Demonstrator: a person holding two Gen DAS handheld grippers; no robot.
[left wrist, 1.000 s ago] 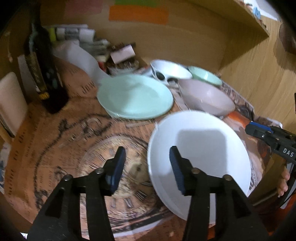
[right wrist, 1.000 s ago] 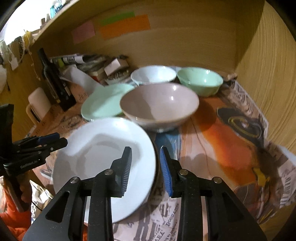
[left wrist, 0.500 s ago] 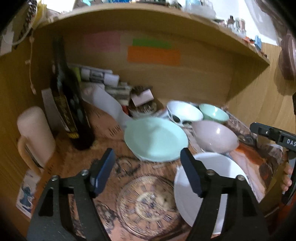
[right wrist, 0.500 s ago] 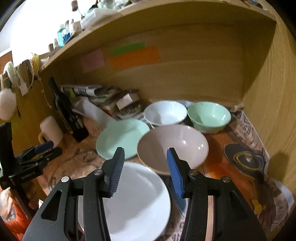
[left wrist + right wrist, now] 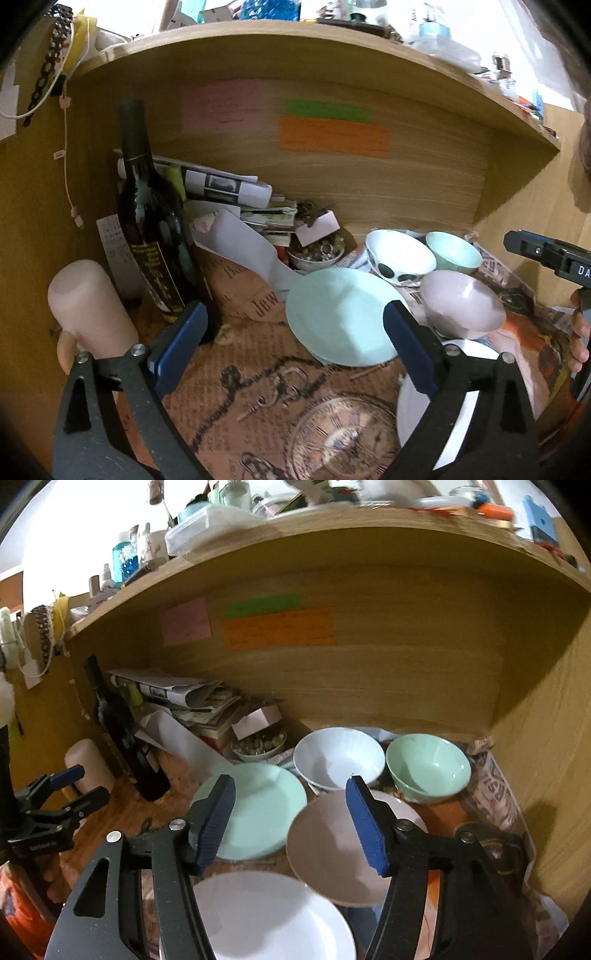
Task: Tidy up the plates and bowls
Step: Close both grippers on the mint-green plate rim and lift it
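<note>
A white plate (image 5: 476, 347) (image 5: 266, 915) lies flat at the near edge of the table. Behind it lies a light green plate (image 5: 340, 317) (image 5: 262, 812), with a mauve bowl (image 5: 461, 306) (image 5: 332, 849) to its right. Further back stand a white bowl with black spots (image 5: 399, 254) (image 5: 340, 757) and a green bowl (image 5: 452, 253) (image 5: 428, 768). My left gripper (image 5: 295, 308) hovers above the table left of the white plate, its jaws opening wide with nothing between them. Above the white plate, the jaws of my right gripper (image 5: 291, 781) are also opening and hold nothing.
A dark bottle (image 5: 155, 240) (image 5: 129, 746) and a pink mug (image 5: 88, 306) stand at the left. Papers and a small bowl of trinkets (image 5: 317, 251) fill the back. Wooden walls and a shelf overhead enclose the printed tablecloth (image 5: 258, 369).
Both grippers have let go of the white plate's rim, risen and drawn back from it. Their jaws have spread apart. The plate stays on the table.
</note>
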